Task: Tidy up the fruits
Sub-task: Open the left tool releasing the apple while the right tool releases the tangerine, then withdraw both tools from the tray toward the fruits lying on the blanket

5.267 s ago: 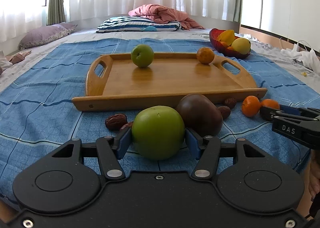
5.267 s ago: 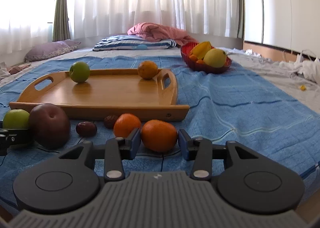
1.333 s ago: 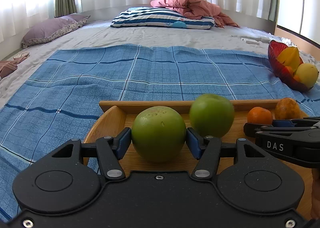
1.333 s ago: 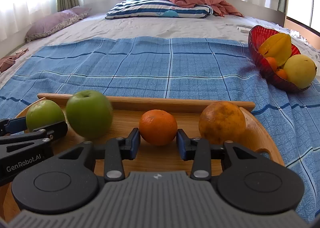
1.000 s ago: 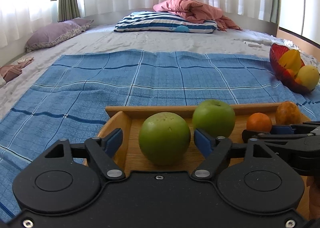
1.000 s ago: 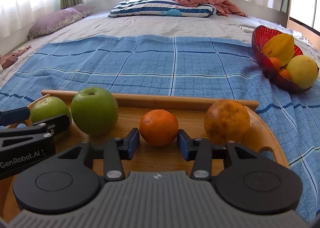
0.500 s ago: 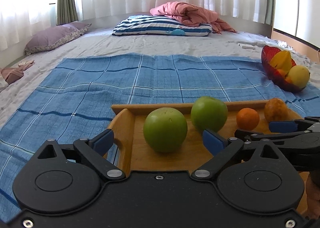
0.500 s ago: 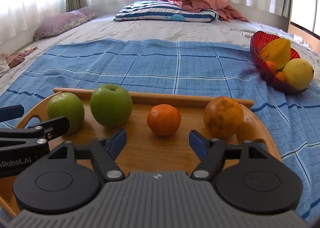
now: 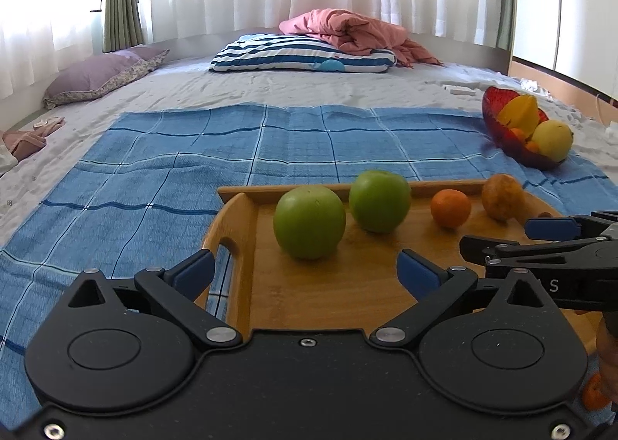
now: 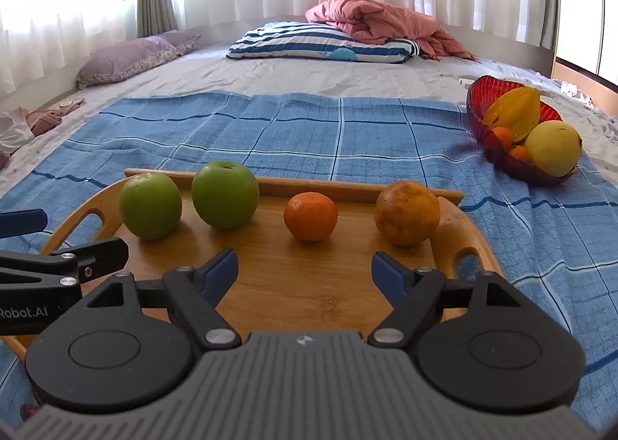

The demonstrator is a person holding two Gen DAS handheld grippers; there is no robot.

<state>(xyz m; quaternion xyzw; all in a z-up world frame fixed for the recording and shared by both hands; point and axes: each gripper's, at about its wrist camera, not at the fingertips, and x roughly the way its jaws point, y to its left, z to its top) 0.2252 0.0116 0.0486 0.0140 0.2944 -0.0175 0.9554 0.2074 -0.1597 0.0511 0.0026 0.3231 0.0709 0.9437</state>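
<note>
Both tongs are now apart and hold nothing. The left tongs (image 9: 305,272) have just let go of the green apple (image 9: 309,222), which a second ago was still clamped between the blue pads; it now stands alone on the wooden tray (image 10: 301,285), just beside the second green apple (image 10: 224,194). The right tongs (image 10: 305,272) have released the small orange (image 10: 310,215) in the same way, and it rests near the larger orange (image 10: 407,207). So four fruits stand in one row along the far side of the tray, on the blue blanket (image 10: 309,131) of the bed. I judge this placing step as finished; more fruits probably wait outside the tray.
</note>
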